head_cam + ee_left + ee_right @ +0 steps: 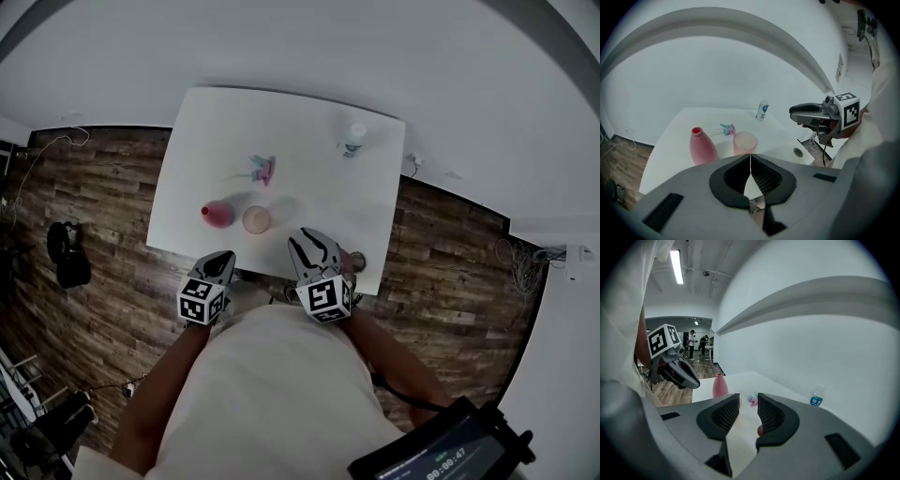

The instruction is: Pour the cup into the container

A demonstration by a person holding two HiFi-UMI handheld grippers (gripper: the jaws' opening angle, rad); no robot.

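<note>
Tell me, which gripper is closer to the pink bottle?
Left. The left gripper is straight in front of the pink bottle, on the person's side. The right gripper is off to the bottle's right, past the cup.

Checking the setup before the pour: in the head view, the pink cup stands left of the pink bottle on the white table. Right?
No. The pink cup stands right of the pink bottle on the white table, as the head view shows.
</note>
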